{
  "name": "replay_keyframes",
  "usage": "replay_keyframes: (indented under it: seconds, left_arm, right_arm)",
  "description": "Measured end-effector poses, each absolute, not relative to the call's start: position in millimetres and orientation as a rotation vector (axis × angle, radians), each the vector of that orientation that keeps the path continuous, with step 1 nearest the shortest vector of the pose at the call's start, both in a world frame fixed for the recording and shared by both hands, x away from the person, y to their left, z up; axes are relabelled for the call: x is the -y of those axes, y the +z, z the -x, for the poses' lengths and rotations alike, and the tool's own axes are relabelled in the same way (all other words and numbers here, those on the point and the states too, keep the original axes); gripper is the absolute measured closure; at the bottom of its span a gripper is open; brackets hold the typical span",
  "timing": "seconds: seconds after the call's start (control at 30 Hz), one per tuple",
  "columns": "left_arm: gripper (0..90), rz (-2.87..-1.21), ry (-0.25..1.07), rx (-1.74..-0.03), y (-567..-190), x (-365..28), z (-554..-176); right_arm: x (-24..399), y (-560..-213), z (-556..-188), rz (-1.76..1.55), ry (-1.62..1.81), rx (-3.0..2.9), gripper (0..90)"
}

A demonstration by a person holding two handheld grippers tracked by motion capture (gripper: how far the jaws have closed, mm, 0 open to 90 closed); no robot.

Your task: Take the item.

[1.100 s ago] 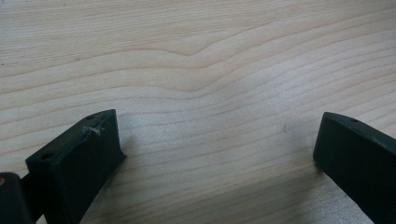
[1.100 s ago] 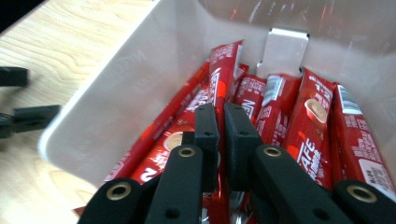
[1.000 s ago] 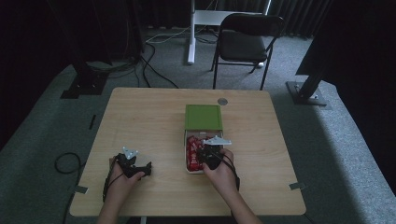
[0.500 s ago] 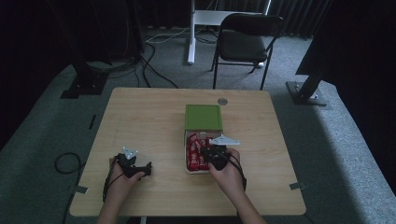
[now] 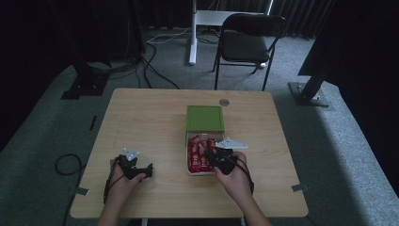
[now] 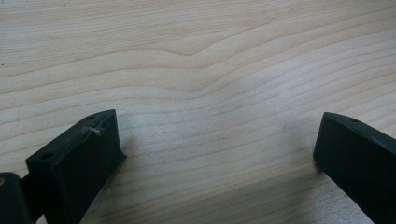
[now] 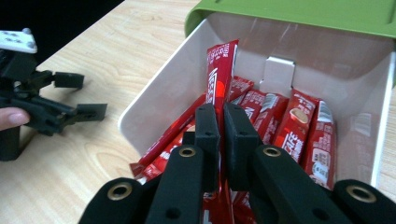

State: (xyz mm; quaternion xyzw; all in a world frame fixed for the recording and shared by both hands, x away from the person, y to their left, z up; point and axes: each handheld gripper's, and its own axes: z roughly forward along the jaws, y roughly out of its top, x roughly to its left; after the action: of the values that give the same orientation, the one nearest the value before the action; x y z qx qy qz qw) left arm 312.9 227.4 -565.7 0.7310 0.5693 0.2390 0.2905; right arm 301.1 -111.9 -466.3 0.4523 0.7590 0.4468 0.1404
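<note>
Pale wood grain runs across the table [image 5: 155, 117], and low in the high view two hands work near its bottom edge. At lower left the left gripper [image 5: 149, 170] sits low over bare wood, jaws spread wide with nothing between them, as its own view confirms. Lower centre, the right gripper [image 7: 221, 122] is clamped tight on a red sachet [image 7: 219, 77], pinching it partway up. In the right gripper view that sachet stands almost upright, long axis running bottom to top of the frame, its printed end pointing at the top edge, clear of the other red sachets [image 7: 292, 128] lying flat in the white box [image 5: 187, 141]. Farther up the frame, the green lid [image 5: 204, 117] lies hinged open behind the box, and a dark chair [image 5: 247, 42] stands beyond the table.
</note>
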Motion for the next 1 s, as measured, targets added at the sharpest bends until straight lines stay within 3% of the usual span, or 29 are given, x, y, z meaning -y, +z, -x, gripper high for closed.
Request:
replay_keyframes:
  seconds: [1.0]
  left_arm:
    - [1.5, -1.953, 0.635, -1.520, -565, -228, -313]
  right_arm:
    - [130, -425, -307, -1.269, 1.429, -2.073, 85.4]
